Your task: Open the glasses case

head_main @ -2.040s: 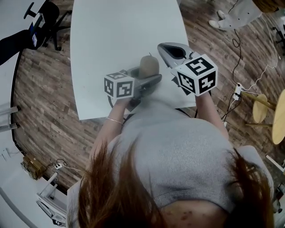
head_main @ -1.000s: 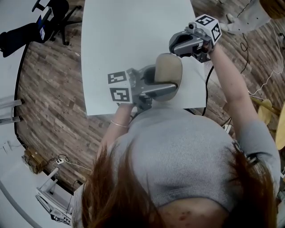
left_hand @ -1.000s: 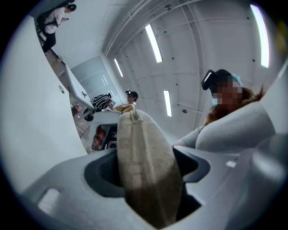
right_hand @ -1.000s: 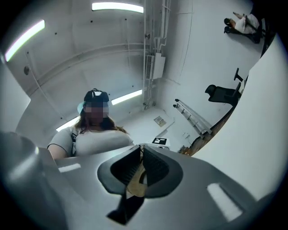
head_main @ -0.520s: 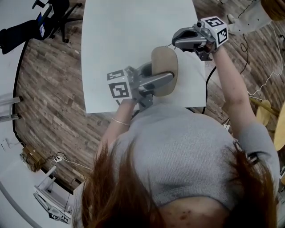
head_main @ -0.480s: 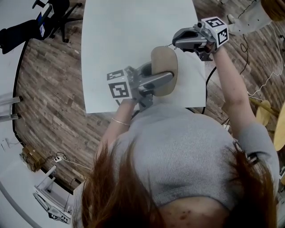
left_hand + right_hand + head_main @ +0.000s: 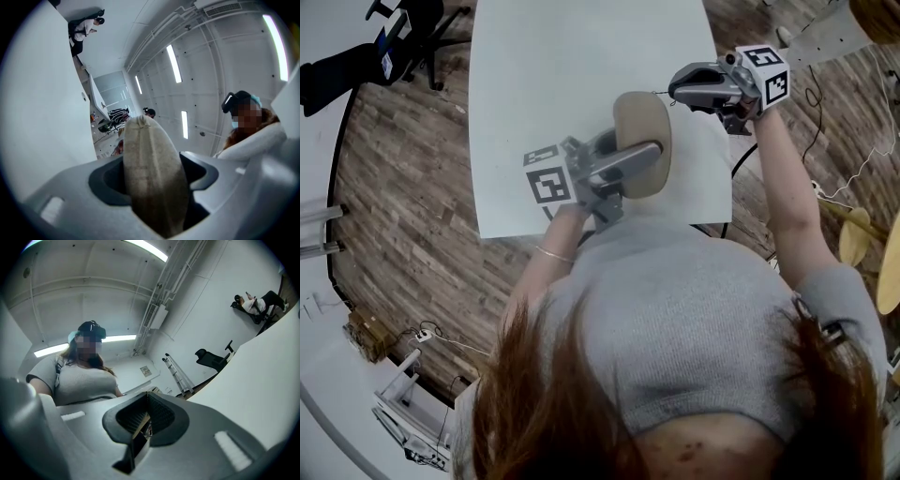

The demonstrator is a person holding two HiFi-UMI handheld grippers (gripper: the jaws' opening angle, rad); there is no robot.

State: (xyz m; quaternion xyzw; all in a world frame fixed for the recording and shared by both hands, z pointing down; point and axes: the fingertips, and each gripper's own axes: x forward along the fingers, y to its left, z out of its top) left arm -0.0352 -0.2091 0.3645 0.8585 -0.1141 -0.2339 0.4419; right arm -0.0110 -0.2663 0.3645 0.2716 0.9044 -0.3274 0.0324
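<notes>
The left claw (image 7: 153, 180) pinches the beige glasses case (image 7: 639, 117) across its width, holding it on edge at the upper centre of the head view, over the near edge of the white table (image 7: 562, 56). At the case's upper right end, the right claw (image 7: 147, 420) is pressed together; a thin tan sliver shows between its pads, possibly a pull tab, though I cannot tell. The case looks closed, so the opening step seems barely begun. Next, the right claw likely needs to draw away while the left keeps firm.

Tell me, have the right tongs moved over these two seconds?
Yes. The right tongs went from the table's near corner farther along its right edge, away from the person.
</notes>
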